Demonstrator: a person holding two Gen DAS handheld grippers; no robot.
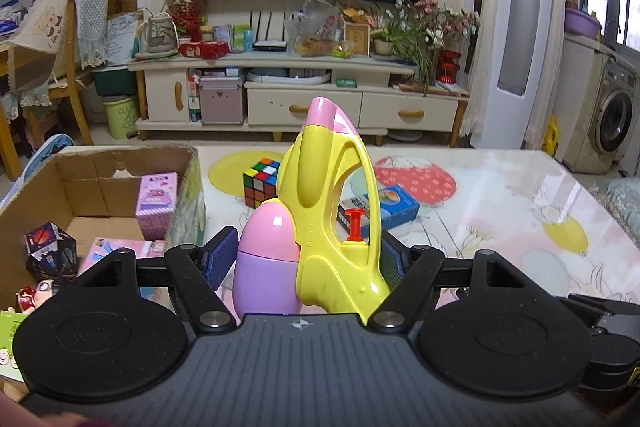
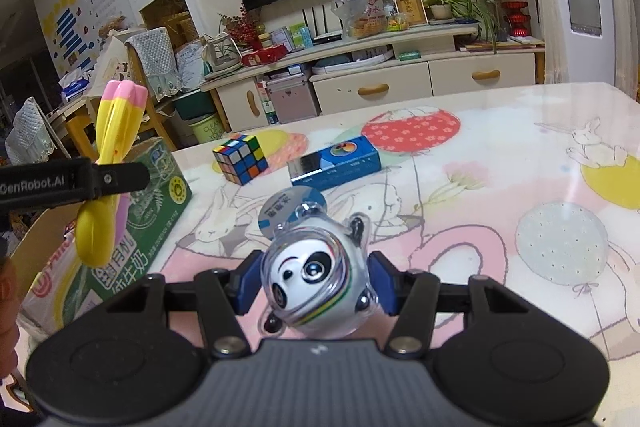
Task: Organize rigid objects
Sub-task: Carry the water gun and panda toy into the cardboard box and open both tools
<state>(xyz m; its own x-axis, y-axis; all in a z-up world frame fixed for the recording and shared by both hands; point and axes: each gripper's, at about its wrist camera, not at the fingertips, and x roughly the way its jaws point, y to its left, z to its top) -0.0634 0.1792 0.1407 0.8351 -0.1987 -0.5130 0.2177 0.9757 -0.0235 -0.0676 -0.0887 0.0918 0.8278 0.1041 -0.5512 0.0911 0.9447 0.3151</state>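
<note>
well, yellow-pink water gun [image 1: 336,211] w/ red plug, clamped upright

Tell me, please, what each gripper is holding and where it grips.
Left gripper: water gun, across its lower tank and grip. Right gripper: panda figurine, by its sides.

Table w/ a glossy cartoon bunny/balloon cover [image 2: 500,163]
On it: cardboard box [image 2: 160,195] at the left edge, rubik's cube [image 2: 240,158] & blue carton [image 2: 336,167] just beside each other mid-table, round blue sticker [image 2: 286,209] nearer.
</note>
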